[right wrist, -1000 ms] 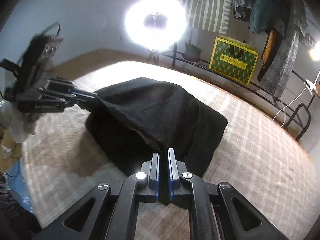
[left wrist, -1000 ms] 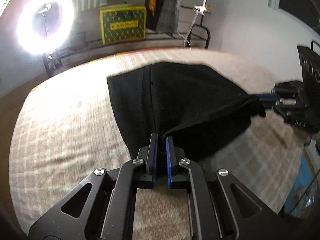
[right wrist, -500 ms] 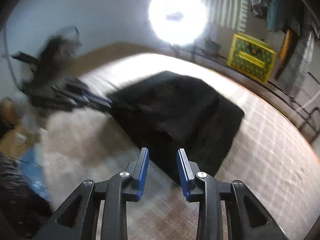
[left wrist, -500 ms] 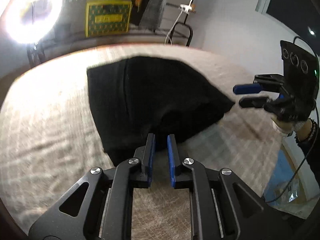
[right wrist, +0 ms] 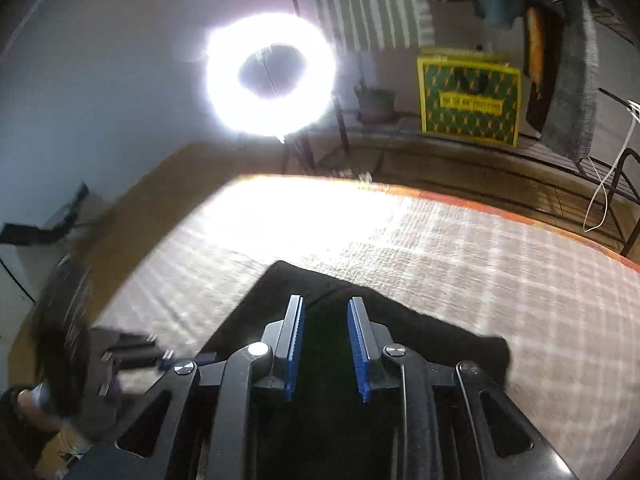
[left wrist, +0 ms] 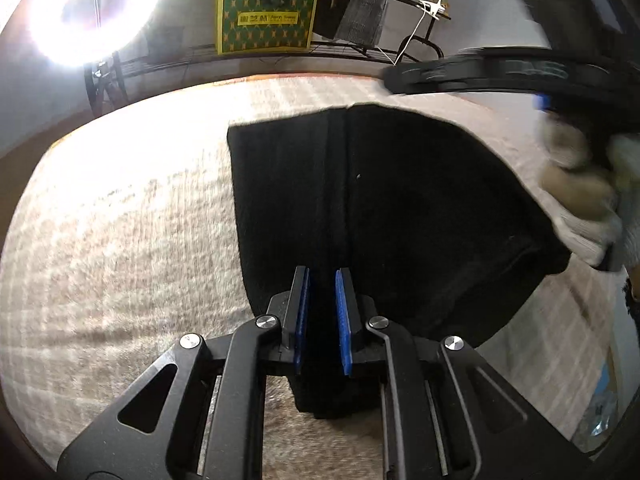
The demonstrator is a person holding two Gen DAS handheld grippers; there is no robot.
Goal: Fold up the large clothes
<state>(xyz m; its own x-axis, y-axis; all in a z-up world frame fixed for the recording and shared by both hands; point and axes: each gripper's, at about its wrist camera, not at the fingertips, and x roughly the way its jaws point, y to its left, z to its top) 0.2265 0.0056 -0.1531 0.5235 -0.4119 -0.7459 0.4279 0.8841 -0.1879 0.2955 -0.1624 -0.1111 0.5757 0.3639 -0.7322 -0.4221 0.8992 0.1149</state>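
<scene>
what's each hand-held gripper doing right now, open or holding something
Left hand-held gripper: open, holding nothing, over the black garment.
Right hand-held gripper: open, holding nothing, over the same garment.

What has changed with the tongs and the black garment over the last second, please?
Both tongs, left and right, were shut on the black garment a second ago; both have opened and let it go. The garment has dropped flat, folded, on the checked bedcover. The bedcover is unchanged.

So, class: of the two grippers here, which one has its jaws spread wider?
The right gripper: the gap between its blue pads is clearly broader than the left gripper's. Both hover open above the black garment.
</scene>
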